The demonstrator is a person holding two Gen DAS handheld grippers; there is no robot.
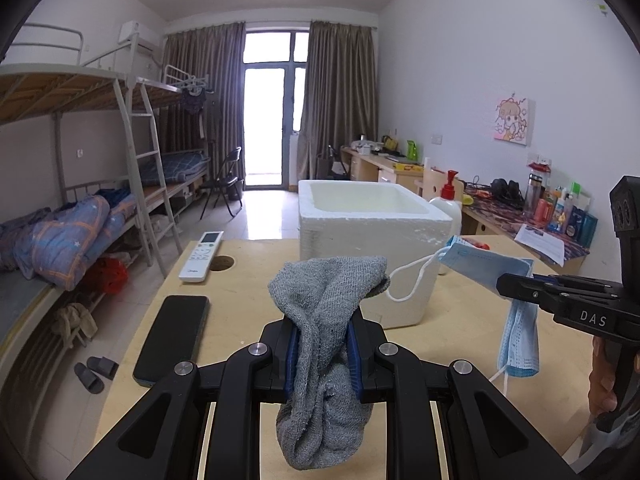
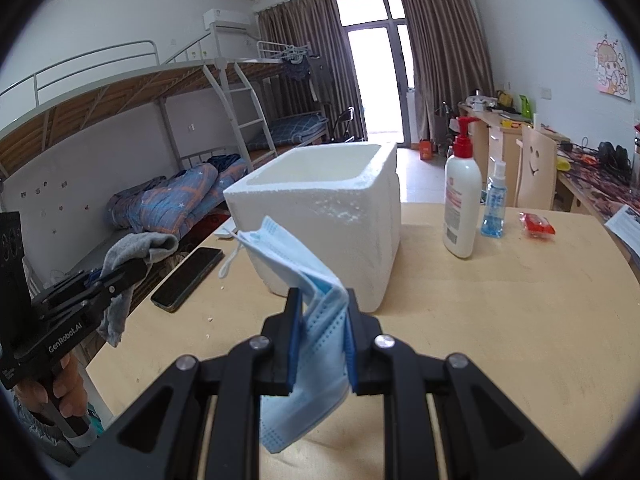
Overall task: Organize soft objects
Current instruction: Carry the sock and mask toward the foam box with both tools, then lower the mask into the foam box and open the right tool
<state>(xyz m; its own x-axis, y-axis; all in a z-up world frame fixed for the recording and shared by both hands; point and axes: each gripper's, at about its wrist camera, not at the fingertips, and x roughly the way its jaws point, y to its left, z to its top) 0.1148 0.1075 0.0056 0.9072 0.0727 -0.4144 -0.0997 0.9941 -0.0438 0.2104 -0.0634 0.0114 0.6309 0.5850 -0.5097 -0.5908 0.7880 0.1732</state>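
From the left wrist view, the left gripper [image 1: 322, 344] has its jaws clamped on a grey knitted sock [image 1: 326, 320], bunched and rumpled, its top flopping forward above the blue pads and its lower end hanging below them over the table [image 1: 248, 272]. Ahead stands an open white foam box [image 1: 372, 220]. To the left lie a black phone [image 1: 172, 338] and, beyond it, a white remote control [image 1: 201, 256] beside a round hole in the tabletop. At the right the right gripper [image 1: 508, 286] comes in sideways, marked "DAS", pinching a pale blue face mask [image 1: 490, 266] whose white ear loop dangles in front of the box; fingers [image 1: 602, 376] wrap its handle.

From the right wrist view, the right gripper [image 2: 320, 336] is closed on the folded, pleated face mask [image 2: 308, 320], held above the table [image 2: 480, 320] just in front of the foam box [image 2: 320, 204]. Only here appear a white pump bottle with a red top [image 2: 462, 204], a small blue spray bottle [image 2: 494, 204] and a red packet [image 2: 536, 224]. At the left the left gripper [image 2: 136, 266], lettered "GenRobot.AI", grips the sock [image 2: 136, 248] near the phone [image 2: 188, 278].
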